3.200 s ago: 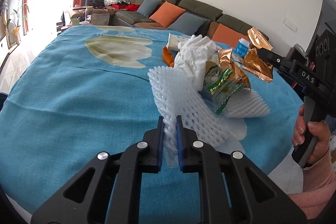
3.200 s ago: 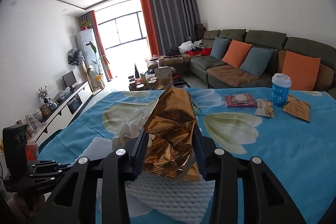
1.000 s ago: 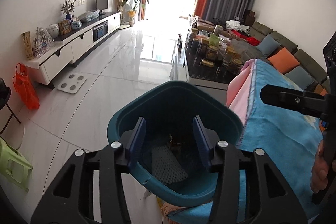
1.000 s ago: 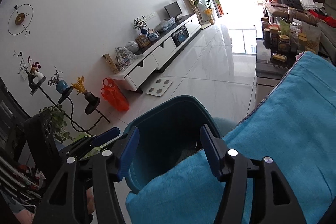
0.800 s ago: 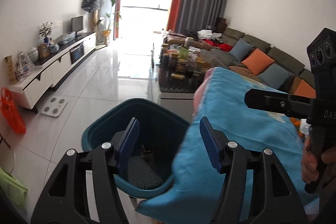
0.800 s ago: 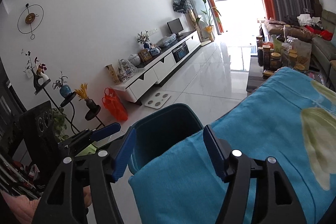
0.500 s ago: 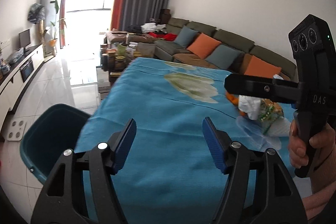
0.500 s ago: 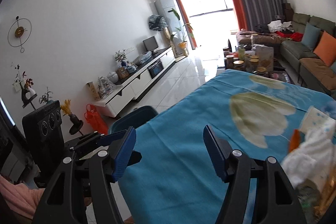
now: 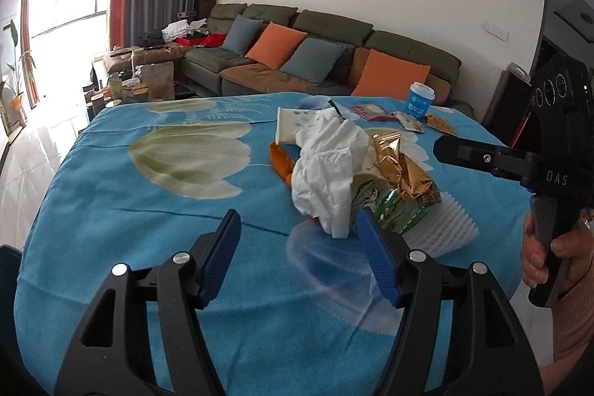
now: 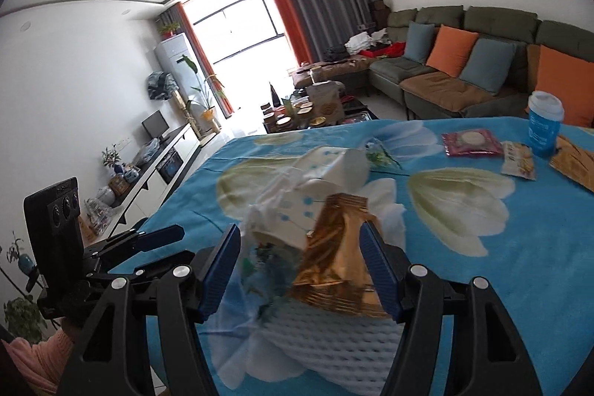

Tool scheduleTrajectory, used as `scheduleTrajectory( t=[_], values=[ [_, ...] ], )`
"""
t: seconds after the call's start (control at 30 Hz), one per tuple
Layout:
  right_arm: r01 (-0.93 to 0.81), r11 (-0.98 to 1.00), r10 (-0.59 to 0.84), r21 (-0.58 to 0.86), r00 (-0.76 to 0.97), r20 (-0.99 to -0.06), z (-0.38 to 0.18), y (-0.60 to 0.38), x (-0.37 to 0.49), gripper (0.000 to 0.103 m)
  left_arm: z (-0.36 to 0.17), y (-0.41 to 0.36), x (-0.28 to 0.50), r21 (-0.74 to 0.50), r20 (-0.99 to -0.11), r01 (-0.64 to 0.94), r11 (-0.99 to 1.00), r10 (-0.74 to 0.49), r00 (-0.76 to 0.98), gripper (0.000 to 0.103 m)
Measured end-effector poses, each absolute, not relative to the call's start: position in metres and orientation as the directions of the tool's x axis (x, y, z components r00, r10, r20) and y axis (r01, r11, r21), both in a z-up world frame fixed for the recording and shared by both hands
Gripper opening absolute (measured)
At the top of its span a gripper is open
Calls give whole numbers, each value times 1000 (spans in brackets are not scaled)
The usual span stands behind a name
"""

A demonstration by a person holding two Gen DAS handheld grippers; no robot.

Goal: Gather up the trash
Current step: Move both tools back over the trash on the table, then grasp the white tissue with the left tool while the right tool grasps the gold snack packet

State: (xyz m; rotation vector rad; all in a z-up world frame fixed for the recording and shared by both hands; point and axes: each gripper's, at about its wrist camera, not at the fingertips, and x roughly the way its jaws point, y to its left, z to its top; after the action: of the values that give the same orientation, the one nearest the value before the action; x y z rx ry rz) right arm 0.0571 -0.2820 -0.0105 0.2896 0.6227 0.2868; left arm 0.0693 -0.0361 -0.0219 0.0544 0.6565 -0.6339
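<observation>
A trash pile lies on the blue flowered tablecloth (image 9: pixel 148 210): a crumpled white tissue (image 9: pixel 330 166), a gold foil wrapper (image 9: pixel 404 173), a green snack packet (image 9: pixel 393 210), a white foam net (image 9: pixel 453 225) and an orange peel (image 9: pixel 280 160). My left gripper (image 9: pixel 299 247) is open and empty, just short of the tissue. My right gripper (image 10: pixel 300 264) is open, with its jaws on either side of the gold wrapper (image 10: pixel 334 247) above the foam net (image 10: pixel 334 333). It also shows in the left wrist view (image 9: pixel 438 145), at the pile's right.
A blue paper cup (image 10: pixel 544 123), a pink packet (image 10: pixel 469 141) and other wrappers (image 10: pixel 518 160) lie at the table's far side. A sofa (image 9: pixel 315 62) with cushions stands behind. The teal bin's rim (image 9: pixel 7 262) shows at the left table edge.
Both grippers have swung from the bin beside the table back over the table to the trash pile. They are open and empty, after dropping the foam net and the gold wrapper held earlier.
</observation>
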Motion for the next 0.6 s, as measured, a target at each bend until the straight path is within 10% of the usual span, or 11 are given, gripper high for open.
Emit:
scheduleTrajectory(
  t=[0.33,0.6],
  values=[
    [-131,898,376,420,724,-579,-45,-291,78,64,-31,-71,106,-174,-667,583,794,-530,523,49],
    [-133,879,411,457,697,-588,-57,-296,83,53,-50,-82,115,-202,-721,582,788,-522,456,5]
  ],
)
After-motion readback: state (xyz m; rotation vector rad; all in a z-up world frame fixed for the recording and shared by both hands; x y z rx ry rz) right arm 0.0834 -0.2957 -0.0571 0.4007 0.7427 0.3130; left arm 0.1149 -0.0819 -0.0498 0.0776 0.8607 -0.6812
